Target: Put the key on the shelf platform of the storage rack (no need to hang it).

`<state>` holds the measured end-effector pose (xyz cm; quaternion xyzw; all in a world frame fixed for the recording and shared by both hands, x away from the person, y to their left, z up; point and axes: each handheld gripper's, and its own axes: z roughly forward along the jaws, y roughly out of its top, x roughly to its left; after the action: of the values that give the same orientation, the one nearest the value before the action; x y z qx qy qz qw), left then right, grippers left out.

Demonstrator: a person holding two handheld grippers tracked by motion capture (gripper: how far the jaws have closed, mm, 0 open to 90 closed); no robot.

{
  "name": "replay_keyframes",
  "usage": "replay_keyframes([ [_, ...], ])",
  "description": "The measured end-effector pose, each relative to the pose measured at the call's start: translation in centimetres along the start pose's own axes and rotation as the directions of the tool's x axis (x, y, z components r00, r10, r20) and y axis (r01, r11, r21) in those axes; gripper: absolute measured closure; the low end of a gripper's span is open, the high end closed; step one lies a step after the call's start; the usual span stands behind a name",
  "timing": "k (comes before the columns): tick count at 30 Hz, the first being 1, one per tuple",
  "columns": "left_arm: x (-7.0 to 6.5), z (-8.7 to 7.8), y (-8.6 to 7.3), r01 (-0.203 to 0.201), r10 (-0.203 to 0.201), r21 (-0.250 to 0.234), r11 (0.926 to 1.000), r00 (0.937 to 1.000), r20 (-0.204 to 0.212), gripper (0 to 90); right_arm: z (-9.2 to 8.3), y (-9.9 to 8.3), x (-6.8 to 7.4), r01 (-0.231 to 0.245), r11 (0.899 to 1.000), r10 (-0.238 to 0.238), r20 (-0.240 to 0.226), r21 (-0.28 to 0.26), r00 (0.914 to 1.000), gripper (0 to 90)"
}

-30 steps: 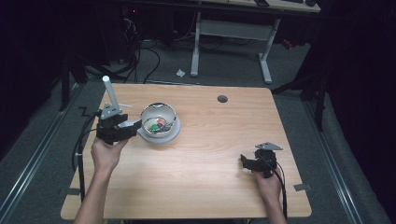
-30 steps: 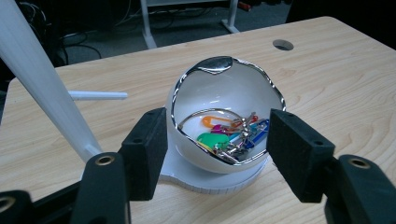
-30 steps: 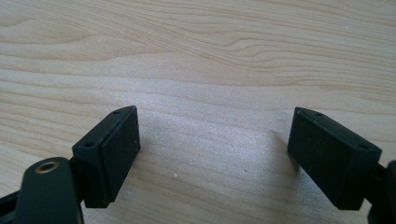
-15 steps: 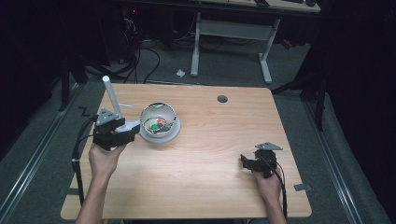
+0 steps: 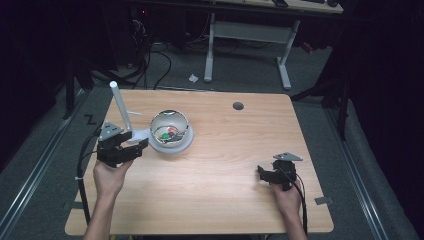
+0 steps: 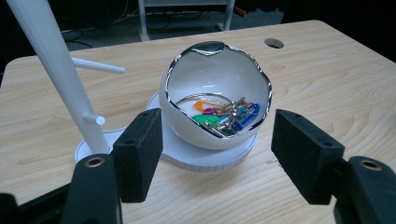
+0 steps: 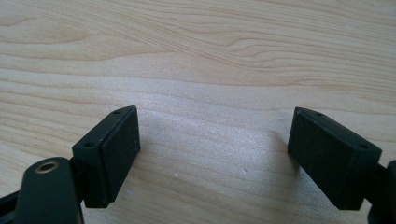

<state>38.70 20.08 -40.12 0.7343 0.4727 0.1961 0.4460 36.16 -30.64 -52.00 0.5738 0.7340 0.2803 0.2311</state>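
Left hand-held gripper (image 6: 212,158) wide open, empty, aimed at bowl (image 6: 215,105) just ahead. Bowl on round white base (image 6: 205,156), left-centre of tabletop (image 5: 225,200). Keys (image 6: 224,116) inside, on a ring, bright-coloured tags. White stand (image 6: 56,74) w/ pegs right beside bowl, near left jaw.

Right hand-held gripper (image 7: 215,154) also open, empty, low over bare tabletop, well apart from bowl.

Risks, prob.: glossy curved bowl wall, so pads could slip or tip bowl off base if squeezed from outside. Reaching in for keys, could catch wavy rim and drag bowl. Loose key bunch, may snag ring only, rest dangling, dropping. Left jaw close to stand, so a sideways swing could knock pole or peg. No 2nd gripper near to steady things.
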Motion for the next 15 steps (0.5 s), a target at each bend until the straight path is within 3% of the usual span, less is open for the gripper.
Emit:
replay_keyframes([
  [15,-0.4,0.5,-1.5,0.022,-0.022,0.025,0.9995,0.9995,0.023,34.4,0.0,0.0,0.0,-0.001,1.0,0.001,-0.001,0.0,1.0,17.0],
])
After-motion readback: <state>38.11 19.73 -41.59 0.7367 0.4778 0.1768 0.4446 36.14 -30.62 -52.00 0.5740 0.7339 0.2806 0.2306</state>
